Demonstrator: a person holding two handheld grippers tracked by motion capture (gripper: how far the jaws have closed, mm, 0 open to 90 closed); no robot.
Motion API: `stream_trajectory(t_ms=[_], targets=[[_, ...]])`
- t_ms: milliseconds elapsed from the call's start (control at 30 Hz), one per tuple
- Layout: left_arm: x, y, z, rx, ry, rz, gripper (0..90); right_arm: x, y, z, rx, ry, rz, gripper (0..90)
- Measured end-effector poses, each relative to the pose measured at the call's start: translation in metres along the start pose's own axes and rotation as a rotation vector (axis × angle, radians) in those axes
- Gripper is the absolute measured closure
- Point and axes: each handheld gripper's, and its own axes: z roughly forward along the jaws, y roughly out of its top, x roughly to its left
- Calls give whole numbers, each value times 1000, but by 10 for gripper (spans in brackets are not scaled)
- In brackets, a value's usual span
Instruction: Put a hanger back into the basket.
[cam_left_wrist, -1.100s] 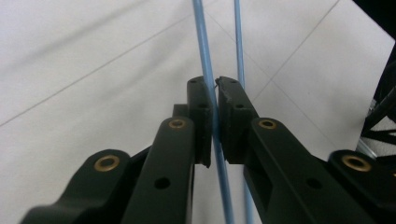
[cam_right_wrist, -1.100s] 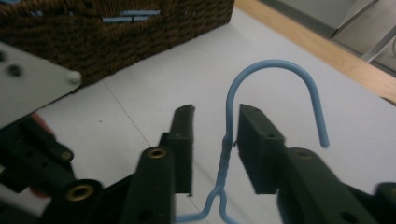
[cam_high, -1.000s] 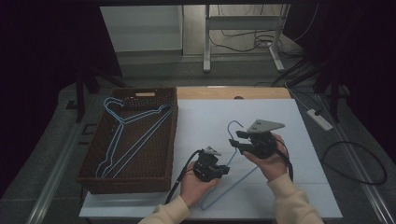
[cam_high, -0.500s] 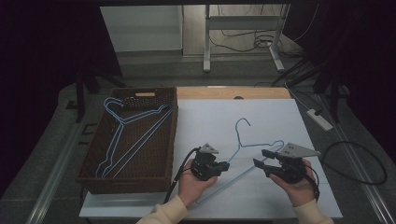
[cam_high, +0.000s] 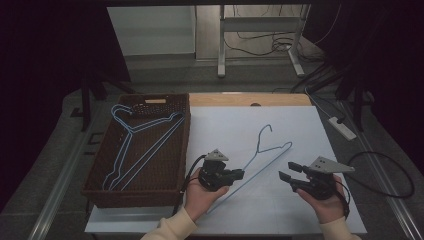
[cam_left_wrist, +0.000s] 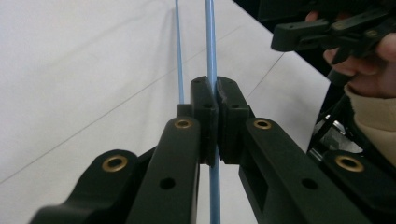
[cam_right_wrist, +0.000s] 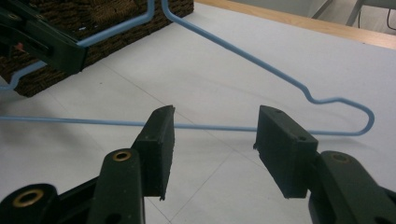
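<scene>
A blue wire hanger (cam_high: 265, 150) lies slanted across the white sheet (cam_high: 305, 125), its hook pointing away from me. My left gripper (cam_high: 239, 174) is shut on the hanger's long lower wire; in the left gripper view its pads (cam_left_wrist: 205, 100) pinch the wire (cam_left_wrist: 209, 37) between them. My right gripper (cam_high: 285, 173) hovers low to the right of the hanger, open and apart from it. In the right gripper view its jaws (cam_right_wrist: 212, 135) stand wide with nothing gripped, having opened wider within the last second. The hanger (cam_right_wrist: 243, 58) lies on the sheet beyond them.
A dark wicker basket (cam_high: 186, 145) stands at the left of the table with blue hangers (cam_high: 145, 135) inside it. A strip of bare wood (cam_high: 250, 99) runs along the table's far edge. On the floor at the right lie a power strip (cam_high: 342, 127) and cables.
My right gripper has come away from the hanger's upper part and moved right and toward me. The hanger's hook end now lies free on the sheet. My left gripper keeps its hold.
</scene>
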Motion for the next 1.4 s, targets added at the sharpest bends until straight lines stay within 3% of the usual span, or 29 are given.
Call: stream_trajectory(t_ms=[433,800,1067,1400], targets=[[-1,16,-49,-88,-26,28,871,-6,-8,5,26,-1,8,464],[7,24,-85,-105,4,44,871,-13,-15,9,40,-29,18,404],[18,23,-105,-128,27,44,871,-15,-18,15,72,-16,26,373],[30,21,-133,-171,53,61,871,-15,-19,16,72,-24,20,362]])
